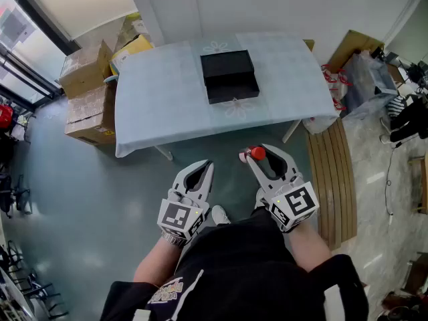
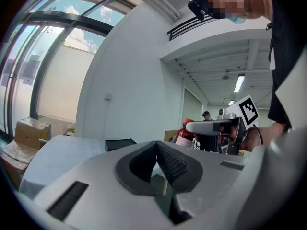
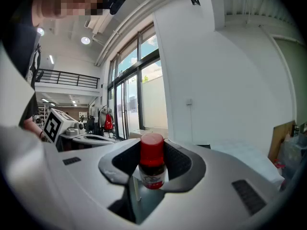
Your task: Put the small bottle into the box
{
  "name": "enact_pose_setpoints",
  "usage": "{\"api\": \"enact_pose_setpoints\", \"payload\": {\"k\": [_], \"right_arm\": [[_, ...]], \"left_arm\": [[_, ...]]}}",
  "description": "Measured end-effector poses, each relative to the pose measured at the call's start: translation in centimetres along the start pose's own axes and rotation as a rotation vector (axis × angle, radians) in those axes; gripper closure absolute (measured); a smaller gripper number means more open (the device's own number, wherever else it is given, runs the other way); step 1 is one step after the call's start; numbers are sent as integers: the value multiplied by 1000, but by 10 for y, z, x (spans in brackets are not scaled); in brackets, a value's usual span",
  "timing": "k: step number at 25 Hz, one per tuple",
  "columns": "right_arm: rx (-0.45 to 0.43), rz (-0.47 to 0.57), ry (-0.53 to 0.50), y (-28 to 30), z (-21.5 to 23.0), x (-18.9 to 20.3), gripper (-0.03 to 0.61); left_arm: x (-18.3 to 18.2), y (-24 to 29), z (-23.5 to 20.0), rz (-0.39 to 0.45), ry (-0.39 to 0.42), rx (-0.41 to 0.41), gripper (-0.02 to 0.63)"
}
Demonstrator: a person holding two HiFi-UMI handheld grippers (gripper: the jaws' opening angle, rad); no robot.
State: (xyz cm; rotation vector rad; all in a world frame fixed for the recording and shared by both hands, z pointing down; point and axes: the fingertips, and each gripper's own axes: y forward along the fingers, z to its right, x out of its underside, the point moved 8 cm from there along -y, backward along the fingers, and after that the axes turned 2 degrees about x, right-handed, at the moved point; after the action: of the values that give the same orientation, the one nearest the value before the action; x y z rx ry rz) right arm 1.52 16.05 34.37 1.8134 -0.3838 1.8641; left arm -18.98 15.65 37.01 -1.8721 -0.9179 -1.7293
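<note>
Well short of the pale-clothed desk (image 1: 160, 105), fingers of the right gripper (image 1: 262, 158) pinch a small red-capped bottle (image 1: 257, 154), the left gripper (image 1: 202, 168) closed and empty; any slip would drop it to the grey floor (image 1: 100, 199).

red-capped small bottle (image 3: 152, 163), black box (image 1: 229, 77), pale blue tablecloth (image 1: 160, 105) with white flower motifs (image 1: 216, 46), grey left gripper (image 1: 202, 168) and right gripper (image 1: 263, 154), black-and-white square markers (image 1: 177, 217)

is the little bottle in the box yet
Out. The bottle stands upright between the right gripper jaws, well short of the box on the table.
</note>
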Motion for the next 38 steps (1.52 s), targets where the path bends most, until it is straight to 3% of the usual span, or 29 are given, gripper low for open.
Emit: {"api": "enact_pose_setpoints", "payload": {"k": [21,38], "right_arm": [[-27,16,-10,-7,16,-5,430],[-136,27,-30,-5,111,-18,430]], "left_arm": [[3,15,13,-3,7,14,606],[-2,99,55,-14,-12,-70,606]]}}
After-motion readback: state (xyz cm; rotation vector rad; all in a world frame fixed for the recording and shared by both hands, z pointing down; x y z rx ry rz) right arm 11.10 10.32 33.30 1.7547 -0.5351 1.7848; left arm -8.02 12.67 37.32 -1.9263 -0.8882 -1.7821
